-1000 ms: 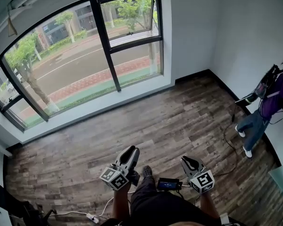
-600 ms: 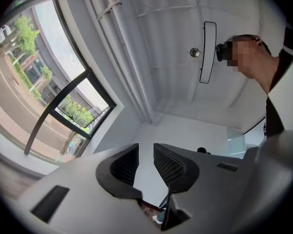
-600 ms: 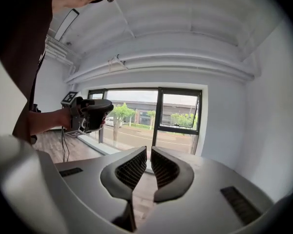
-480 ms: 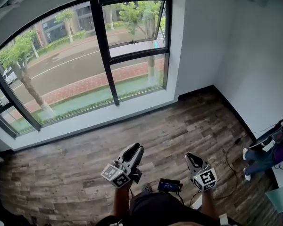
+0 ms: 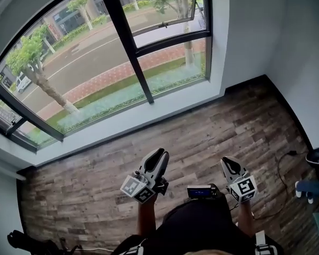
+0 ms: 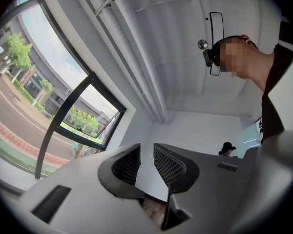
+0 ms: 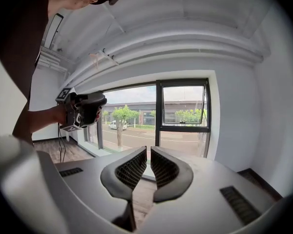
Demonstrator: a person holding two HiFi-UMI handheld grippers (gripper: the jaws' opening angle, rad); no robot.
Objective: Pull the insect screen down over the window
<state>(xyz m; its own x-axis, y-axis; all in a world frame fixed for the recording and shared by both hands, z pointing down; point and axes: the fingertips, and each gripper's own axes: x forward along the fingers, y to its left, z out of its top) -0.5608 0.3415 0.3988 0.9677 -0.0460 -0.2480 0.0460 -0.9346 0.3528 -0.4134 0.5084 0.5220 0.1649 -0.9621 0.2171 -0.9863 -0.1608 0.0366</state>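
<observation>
The big black-framed window (image 5: 128,47) fills the far wall above the wood floor, with a small tilted-out pane at its upper right (image 5: 165,4). I see no screen over the glass. My left gripper (image 5: 158,154) is held low in front of me, pointing at the window, jaws open and empty. My right gripper (image 5: 227,161) is beside it, jaws almost together and empty. In the left gripper view the left gripper (image 6: 146,152) aims at the wall corner, with the window (image 6: 63,116) at left. In the right gripper view the right gripper (image 7: 149,152) faces the window (image 7: 180,106), and the left gripper (image 7: 83,108) hangs at left.
A person's legs and shoes (image 5: 308,187) show at the right edge, with a cable (image 5: 284,163) on the floor nearby. A small dark device (image 5: 199,192) sits at my waist. Dark gear (image 5: 21,240) lies at lower left. White pipes (image 6: 136,48) run under the ceiling.
Both grippers and the head have been carried closer to the window, which now looms larger. The person at the right has slid almost out of view. The jaws look unchanged.
</observation>
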